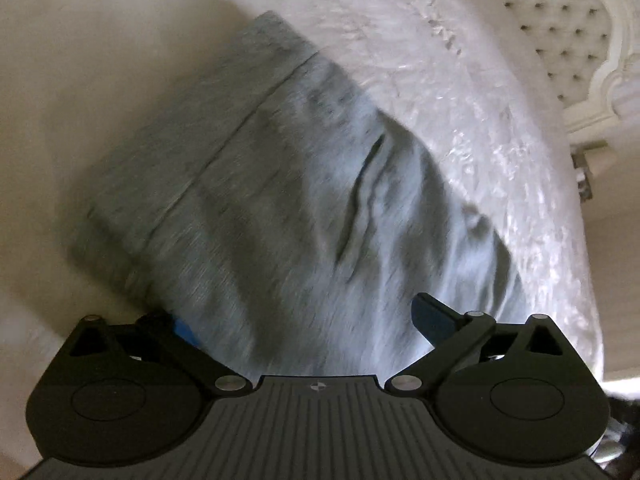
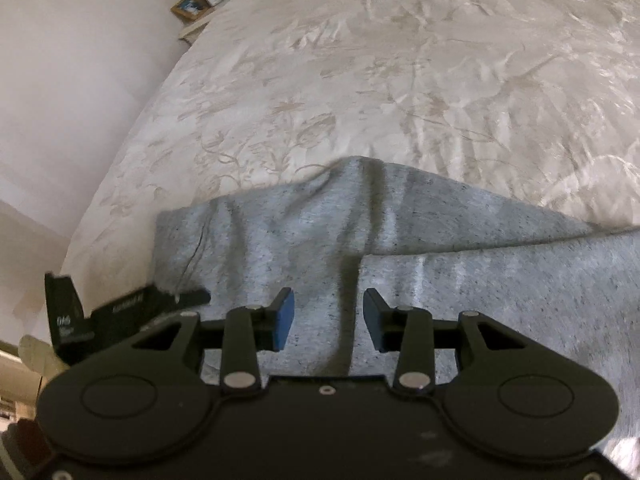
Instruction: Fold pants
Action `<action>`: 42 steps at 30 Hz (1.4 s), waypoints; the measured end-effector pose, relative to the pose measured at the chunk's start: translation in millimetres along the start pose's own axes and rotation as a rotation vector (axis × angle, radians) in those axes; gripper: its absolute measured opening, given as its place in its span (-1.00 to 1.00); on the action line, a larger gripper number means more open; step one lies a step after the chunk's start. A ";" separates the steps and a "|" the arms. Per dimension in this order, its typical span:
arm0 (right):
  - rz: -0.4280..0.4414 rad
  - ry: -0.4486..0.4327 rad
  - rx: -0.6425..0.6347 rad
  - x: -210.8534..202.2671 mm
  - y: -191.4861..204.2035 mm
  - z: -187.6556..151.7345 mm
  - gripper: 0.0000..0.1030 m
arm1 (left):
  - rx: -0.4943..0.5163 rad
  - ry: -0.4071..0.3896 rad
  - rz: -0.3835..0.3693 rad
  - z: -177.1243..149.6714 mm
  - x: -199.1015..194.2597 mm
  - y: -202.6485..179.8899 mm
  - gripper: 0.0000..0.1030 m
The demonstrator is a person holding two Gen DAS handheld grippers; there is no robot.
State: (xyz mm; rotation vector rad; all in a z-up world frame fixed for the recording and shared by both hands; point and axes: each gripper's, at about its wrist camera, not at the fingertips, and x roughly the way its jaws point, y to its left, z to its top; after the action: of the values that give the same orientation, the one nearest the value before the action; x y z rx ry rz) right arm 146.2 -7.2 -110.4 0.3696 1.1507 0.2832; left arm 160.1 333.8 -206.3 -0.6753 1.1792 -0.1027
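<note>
Two sets of tongs here, both tipped down over grey pants [image 2: 460,280] spread on a bed [image 2: 400,80].

Left tongs [image 1: 304,328] are spread as wide as they go, nothing between the pads, cloth just below and ahead of them. So released, not gripping. From them the pants run away up and to the left, ending in a banded edge [image 1: 192,152] at the far end, probably the waistband or a cuff, too blurry to call. That's the long axis as seen from this side: straight out from the tongs, slanting left.

Right tongs [image 2: 329,322] are about half open, pads apart with cloth lying under the gap. I don't see the pads pressing on anything, so I'd call that released too. A fold edge [image 2: 500,246] runs off to the right from just ahead of them, one layer on top of another, so at least one fold looks done.

Left tongs also show at the right camera's left side, at the cloth's near corner. My guess: next grab is that left end, brought across along the long axis.
</note>
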 end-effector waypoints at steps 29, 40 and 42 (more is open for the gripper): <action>0.000 0.021 0.183 -43.7 -156.2 -60.1 -0.69 | 0.952 -0.223 0.036 -178.0 -50.1 -298.0 -0.35; -0.135 -0.019 0.208 -107.0 -260.2 -73.7 -0.39 | 0.945 0.126 0.149 -248.9 47.0 -284.9 -0.21; -0.126 -0.055 0.203 -114.6 -263.3 -68.1 -0.22 | 0.913 0.133 0.190 -236.9 47.1 -279.4 -0.20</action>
State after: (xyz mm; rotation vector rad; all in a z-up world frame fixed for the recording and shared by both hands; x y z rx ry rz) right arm 47.0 -282.1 -151.3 0.4786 1.1469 0.0455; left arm 45.9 -12.1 -144.8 0.2503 1.1659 -0.4955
